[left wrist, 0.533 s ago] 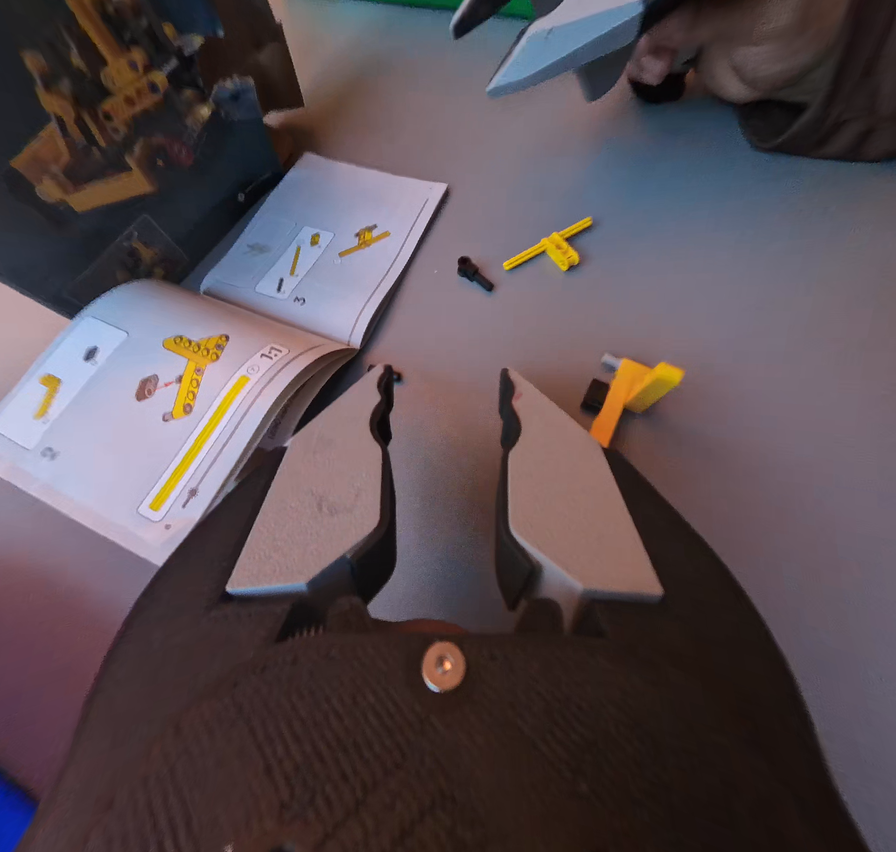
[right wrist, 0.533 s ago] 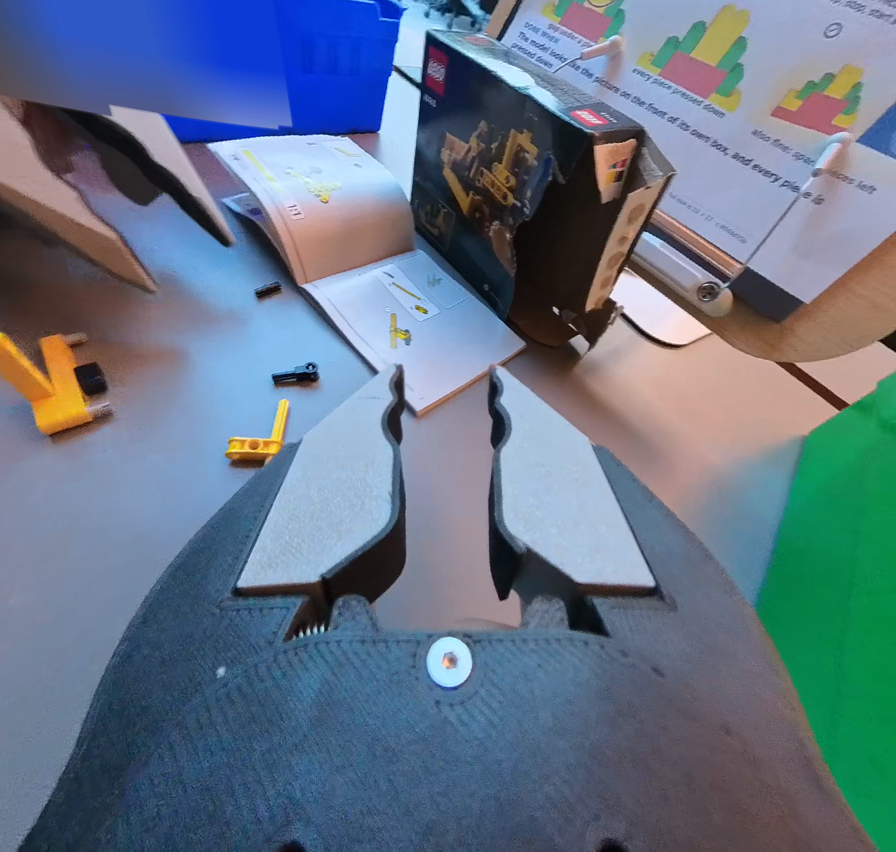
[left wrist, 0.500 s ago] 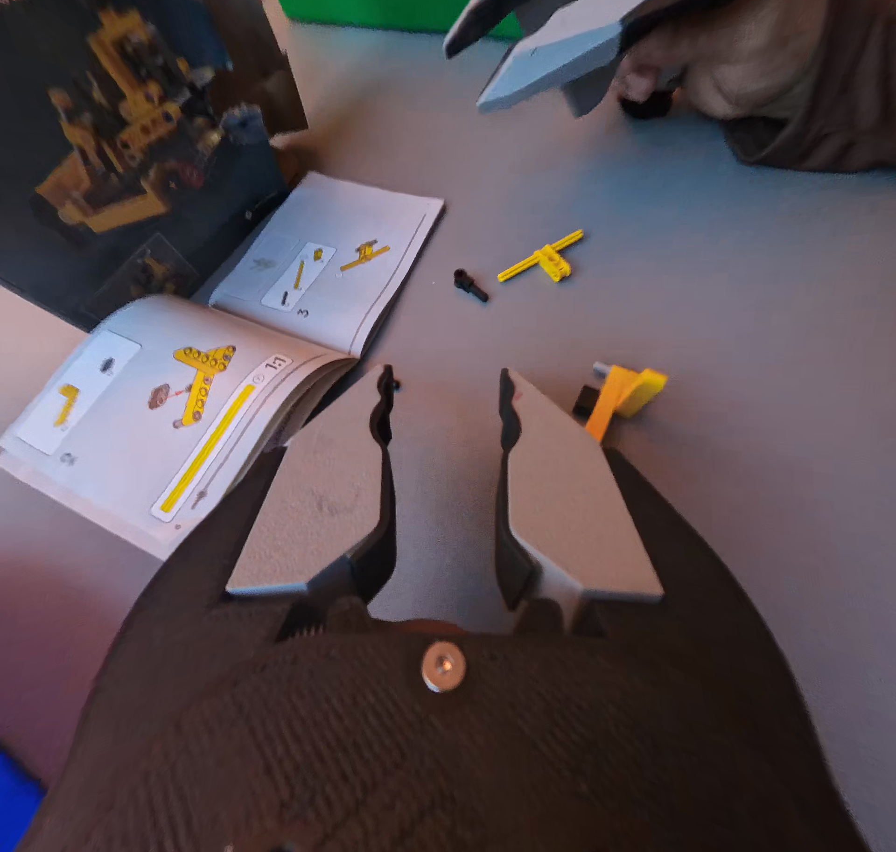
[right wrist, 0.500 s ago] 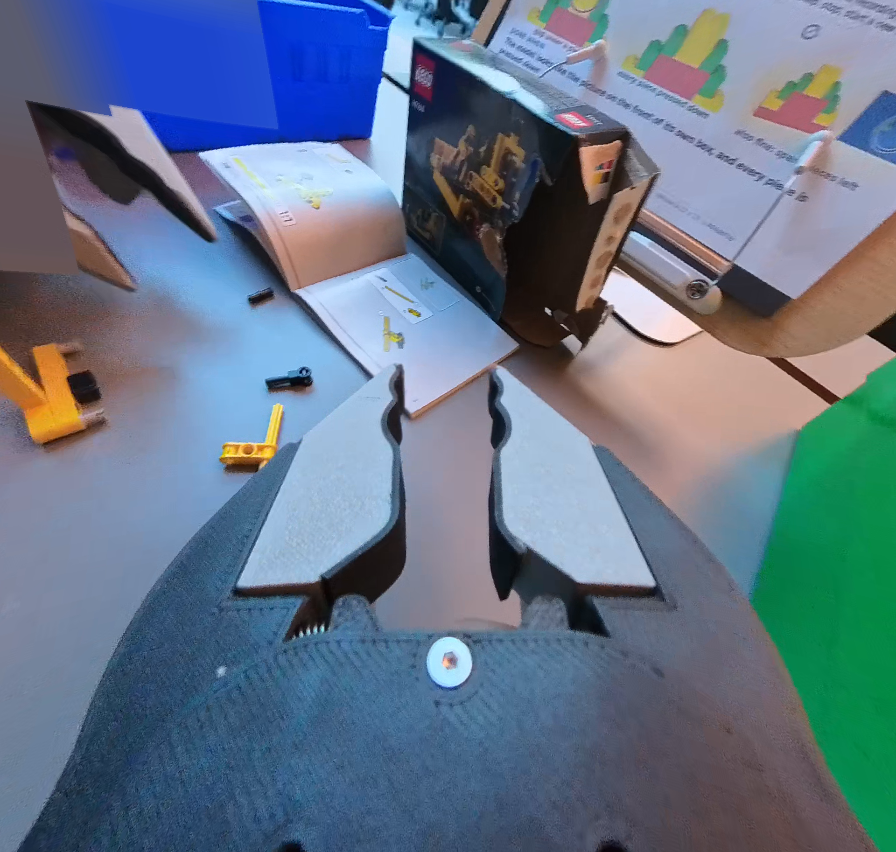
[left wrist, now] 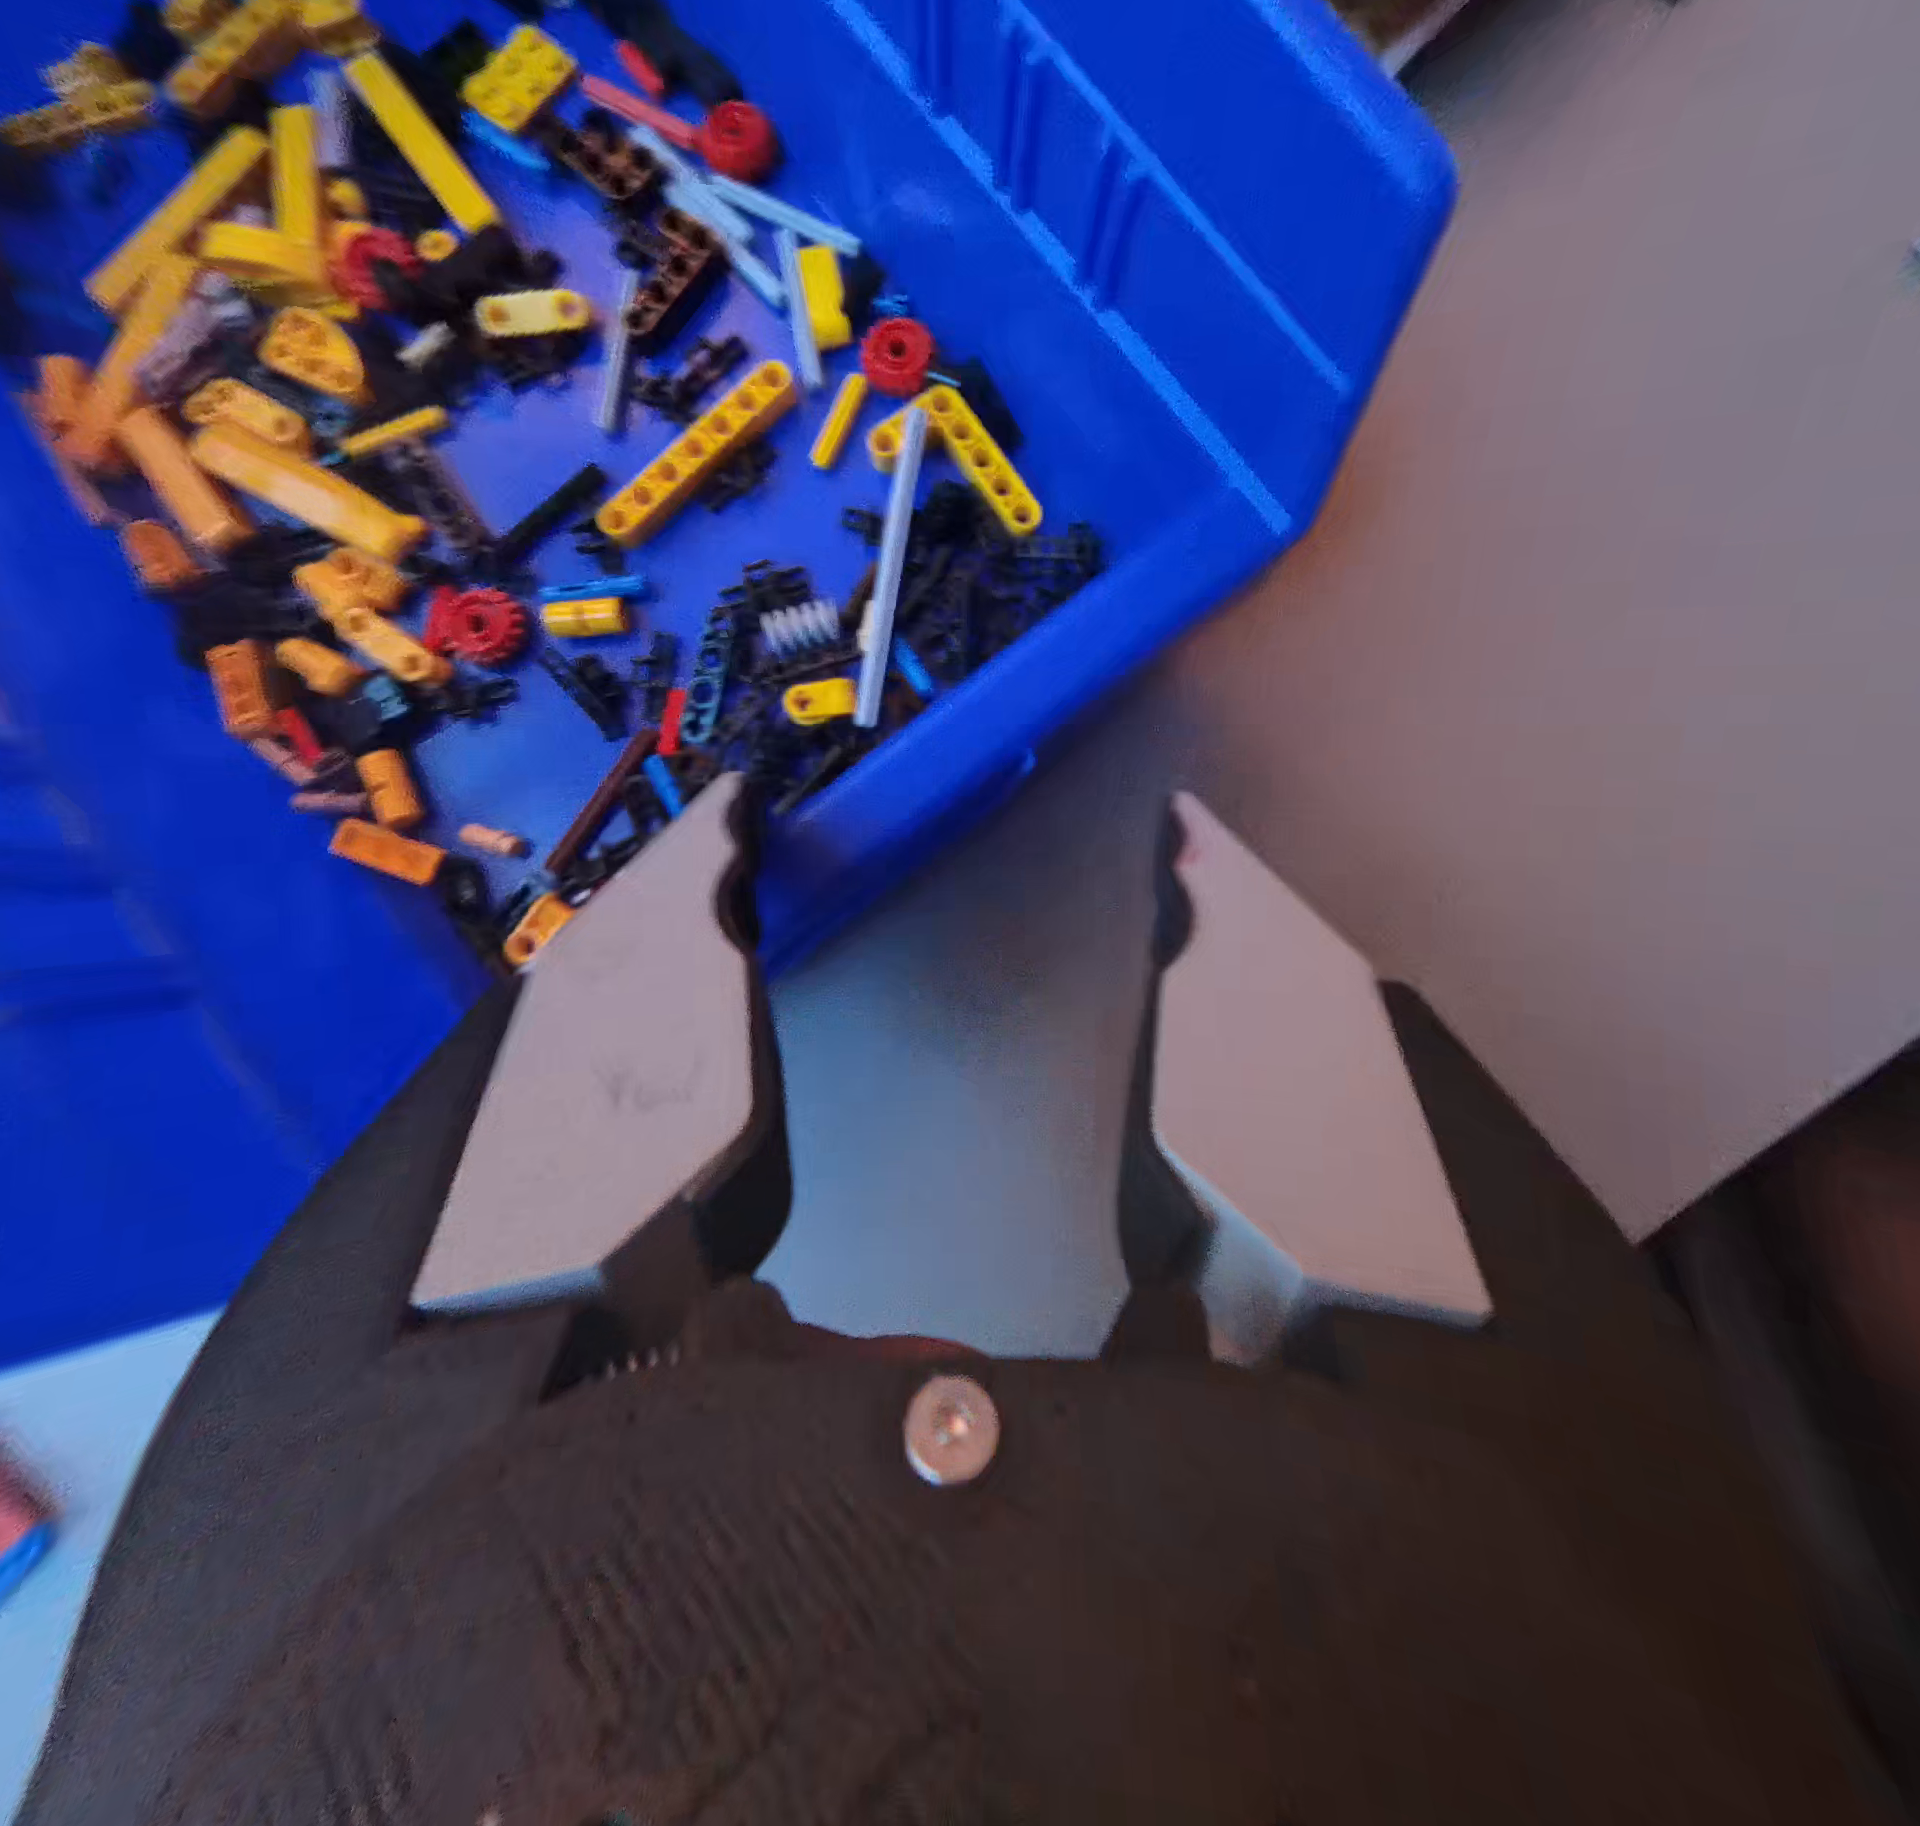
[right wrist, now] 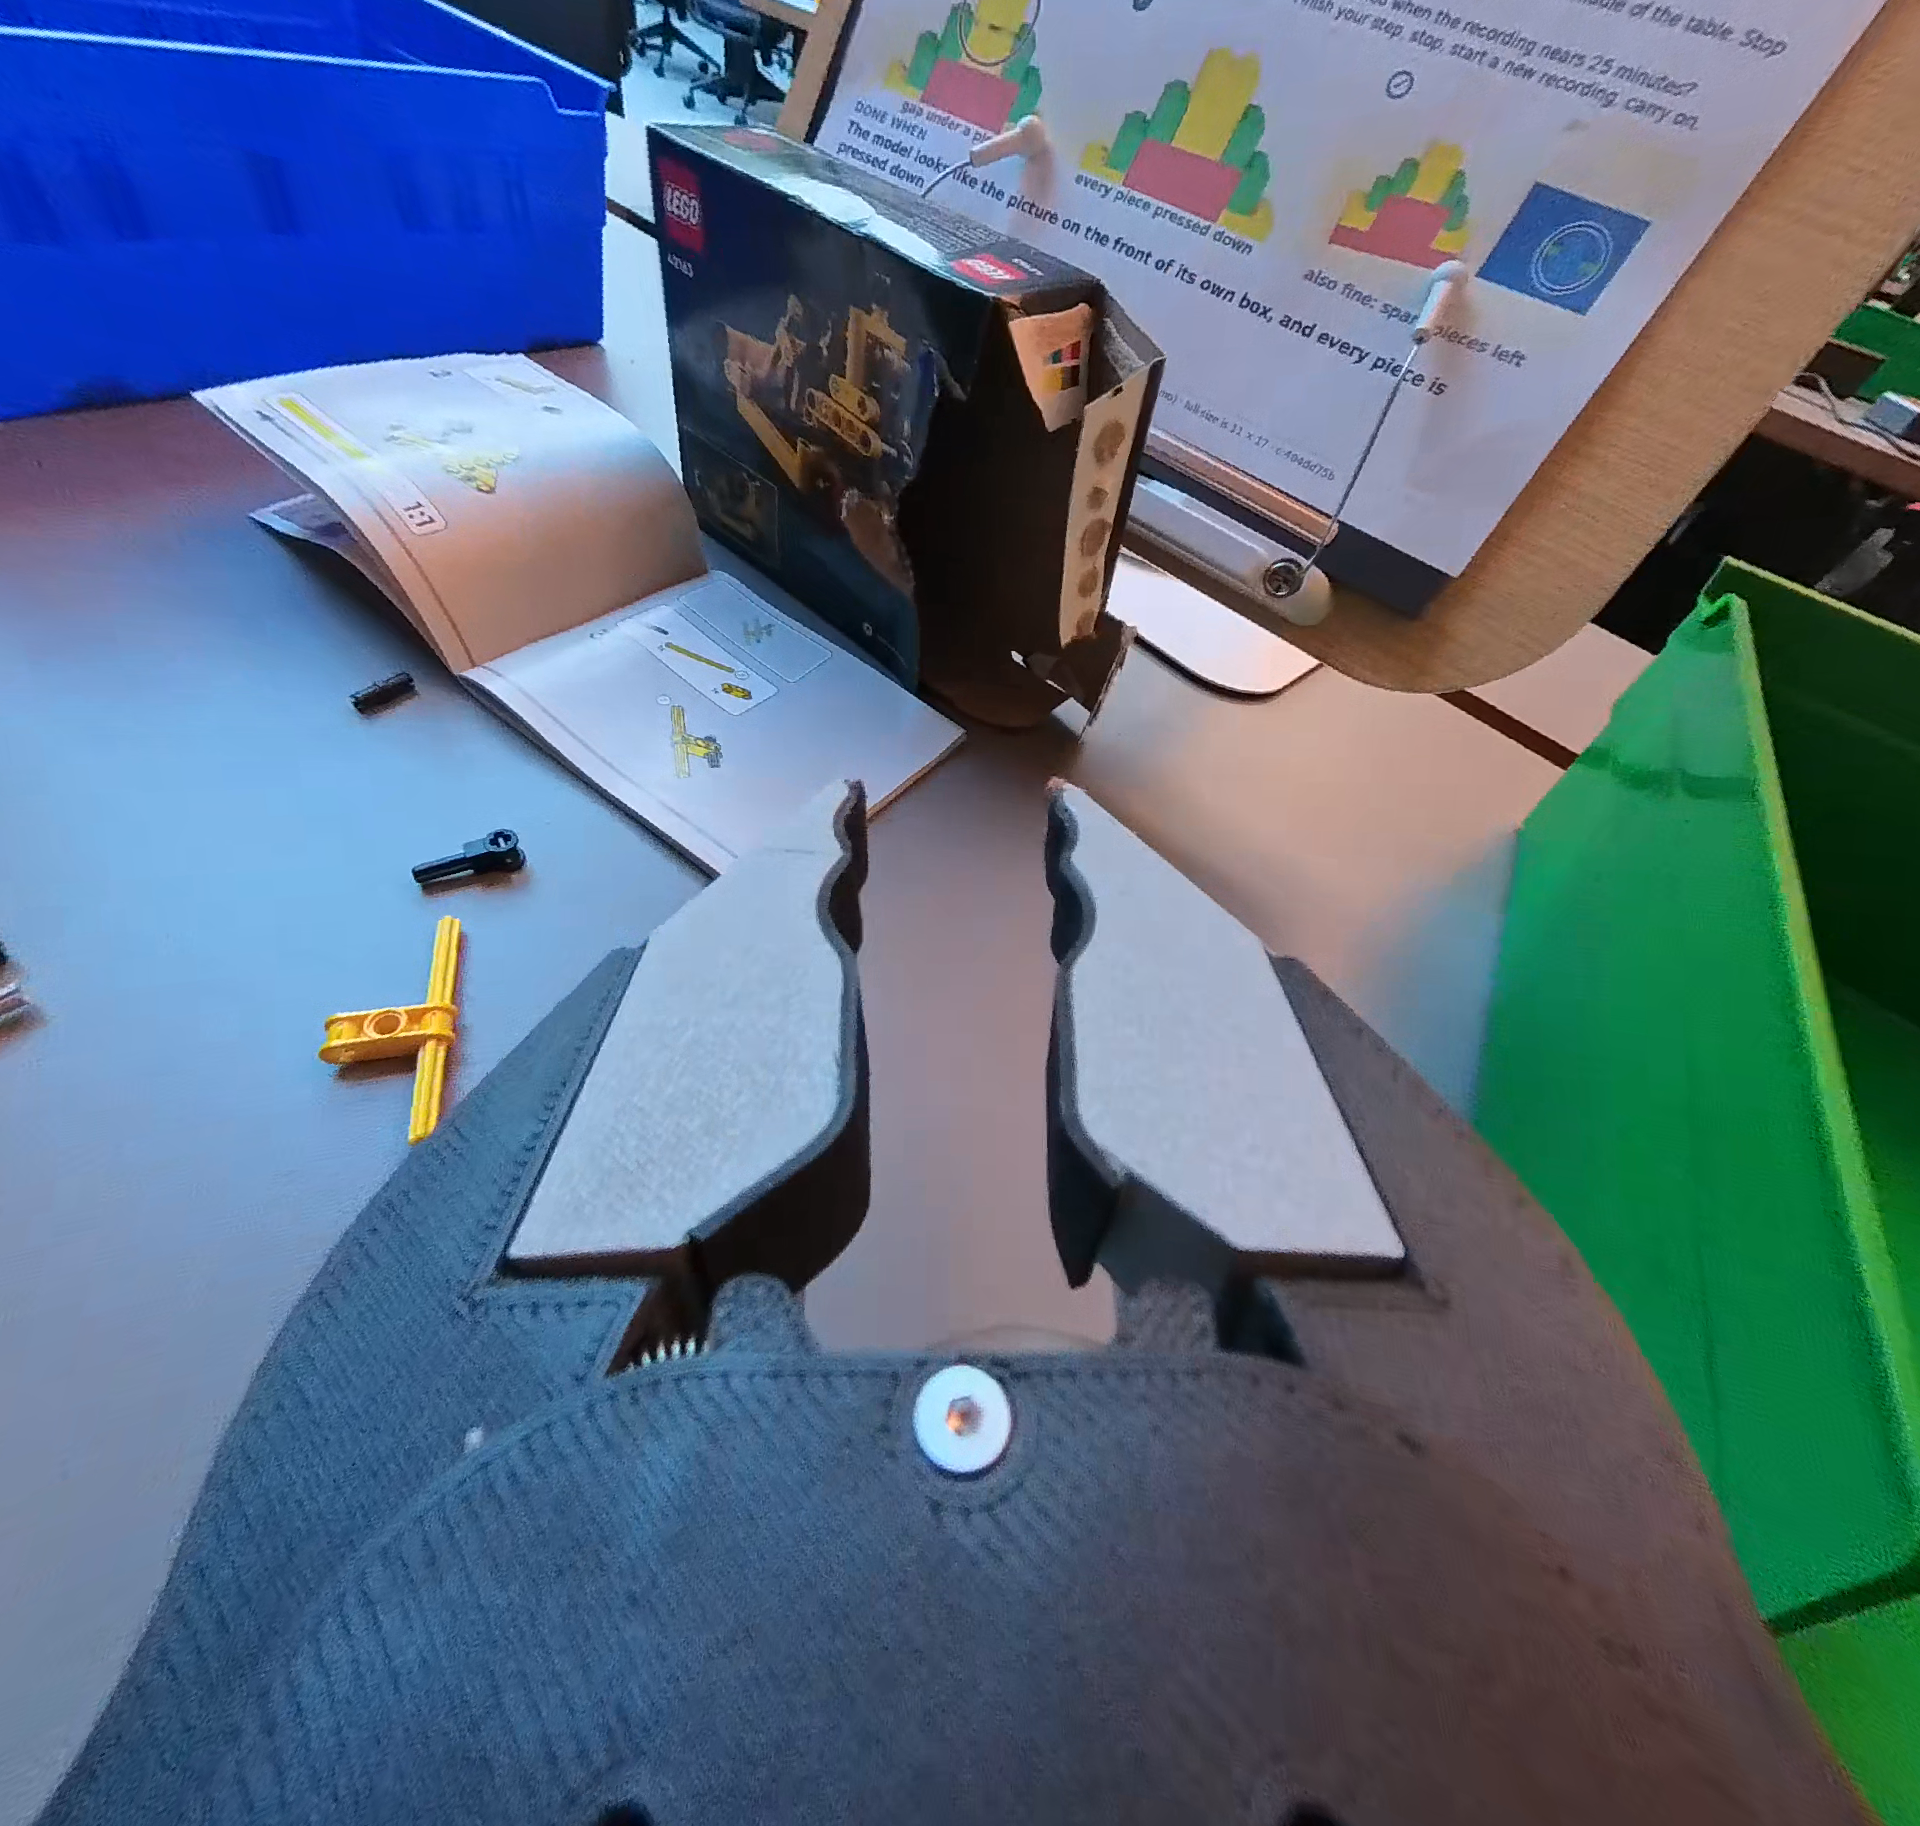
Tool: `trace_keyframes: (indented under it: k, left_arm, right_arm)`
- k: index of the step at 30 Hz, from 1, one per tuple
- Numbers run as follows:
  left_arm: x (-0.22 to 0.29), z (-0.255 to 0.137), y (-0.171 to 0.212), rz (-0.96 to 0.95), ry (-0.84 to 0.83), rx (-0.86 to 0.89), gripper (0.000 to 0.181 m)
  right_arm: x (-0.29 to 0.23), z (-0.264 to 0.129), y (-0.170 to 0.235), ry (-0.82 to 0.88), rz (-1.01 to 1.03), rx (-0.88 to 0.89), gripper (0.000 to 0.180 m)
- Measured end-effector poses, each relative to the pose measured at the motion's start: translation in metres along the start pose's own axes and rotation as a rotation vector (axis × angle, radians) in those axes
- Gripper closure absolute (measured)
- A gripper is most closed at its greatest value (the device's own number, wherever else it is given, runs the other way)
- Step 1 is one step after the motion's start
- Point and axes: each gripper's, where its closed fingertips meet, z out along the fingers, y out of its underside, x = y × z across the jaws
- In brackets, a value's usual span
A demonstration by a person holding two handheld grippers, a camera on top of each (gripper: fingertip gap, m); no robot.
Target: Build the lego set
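My left gripper is open and empty, hovering at the near corner of a blue bin that holds several loose yellow, black, red and grey lego pieces. My right gripper is open and empty above the brown table. To its left lie a yellow axle with a yellow connector, a black axle connector and a small black pin. The open instruction booklet lies ahead, with the dark lego box standing behind it.
A green bin stands close on the right of the right gripper. A blue bin stands at the back left. A board with a printed sheet leans behind the box. The table edge runs to the right of the left gripper. Across from one pair of fingers to the other is roughly 45 centimeters.
My left gripper has swung away from the booklet and loose pieces to the blue bin, and its jaws stand wider. It no longer shows in the right wrist view. My right gripper shifted slightly.
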Motion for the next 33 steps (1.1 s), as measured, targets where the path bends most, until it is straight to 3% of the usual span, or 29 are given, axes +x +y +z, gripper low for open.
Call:
trace_keyframes:
  k: [1,3,6,8,10,13,17,20,25,30,33]
  left_arm:
    - [0.005,0.001,-0.001,0.031,0.025,0.021,0.104]
    - [0.019,-0.006,-0.006,0.047,0.097,0.023,0.117]
    - [0.078,-0.045,-0.044,0.102,0.486,0.234,0.141]
    - [0.063,-0.05,-0.065,0.115,0.431,0.305,0.157]
    - [0.031,-0.046,-0.088,0.101,0.306,0.346,0.145]
    - [0.004,-0.048,-0.133,0.075,0.289,0.457,0.138]
    - [-0.012,-0.048,-0.184,0.125,0.232,0.56,0.139]
    - [-0.011,-0.045,-0.21,0.057,0.263,0.614,0.141]
    - [-0.004,-0.037,-0.198,-0.065,0.251,0.577,0.14]
    - [-0.019,-0.066,-0.154,-0.117,0.051,0.591,0.141]
    - [-0.027,-0.085,-0.131,-0.188,0.026,0.588,0.139]
  right_arm:
    - [-0.001,0.0,-0.001,0.001,-0.009,0.003,0.149]
    - [-0.002,-0.001,-0.002,0.005,-0.024,0.011,0.15]
    - [-0.001,0.001,-0.003,-0.003,-0.013,0.014,0.151]
    - [0.0,0.005,-0.006,-0.02,0.014,0.033,0.151]
    - [0.001,0.011,-0.011,-0.043,0.046,0.059,0.151]
    - [0.002,0.023,-0.02,-0.067,0.057,0.096,0.151]
    - [-0.002,0.041,-0.025,-0.103,-0.002,0.101,0.151]
    - [-0.009,0.047,-0.023,-0.152,-0.05,0.083,0.15]
    - [-0.016,0.038,-0.032,-0.227,0.0,0.144,0.149]
    - [-0.022,0.033,-0.033,-0.267,0.027,0.151,0.147]
    - [-0.018,0.036,-0.03,-0.244,0.035,0.138,0.147]
